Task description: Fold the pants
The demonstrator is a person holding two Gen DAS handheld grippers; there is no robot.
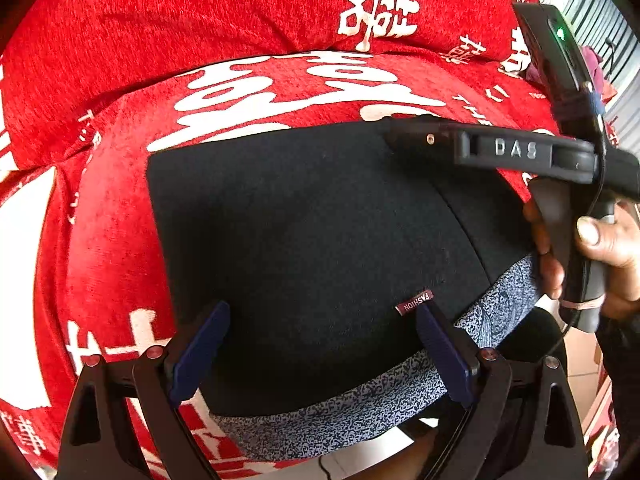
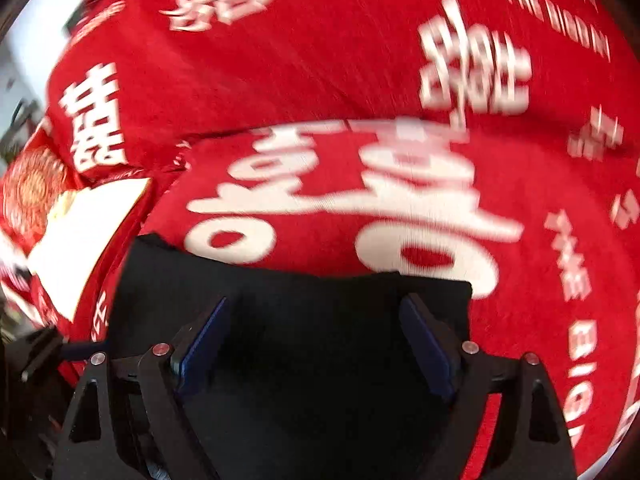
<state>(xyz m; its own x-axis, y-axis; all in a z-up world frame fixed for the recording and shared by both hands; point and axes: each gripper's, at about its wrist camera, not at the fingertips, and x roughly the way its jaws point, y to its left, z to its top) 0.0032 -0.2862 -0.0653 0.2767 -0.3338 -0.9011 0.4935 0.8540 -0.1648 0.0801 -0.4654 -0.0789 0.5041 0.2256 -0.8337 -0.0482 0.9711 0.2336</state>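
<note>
Black pants (image 1: 312,220) lie folded into a flat block on a red cover (image 1: 240,20) printed with white characters. Their grey speckled waistband (image 1: 360,408) runs along the near edge, with a small red FASHION tag (image 1: 414,302) above it. My left gripper (image 1: 322,344) stands open over the waistband end, its blue pads wide apart and pressing on nothing. My right gripper (image 1: 400,133) reaches in from the right over the pants' far corner, held by a hand (image 1: 608,248). In the blurred right wrist view the right gripper (image 2: 316,340) is open above the black pants (image 2: 180,272).
The red cover (image 2: 320,60) swells into a rounded cushion behind the pants. A red and gold patterned thing (image 2: 32,192) and a white patch (image 2: 88,232) lie at the left. Pale floor (image 1: 580,356) shows past the near right edge.
</note>
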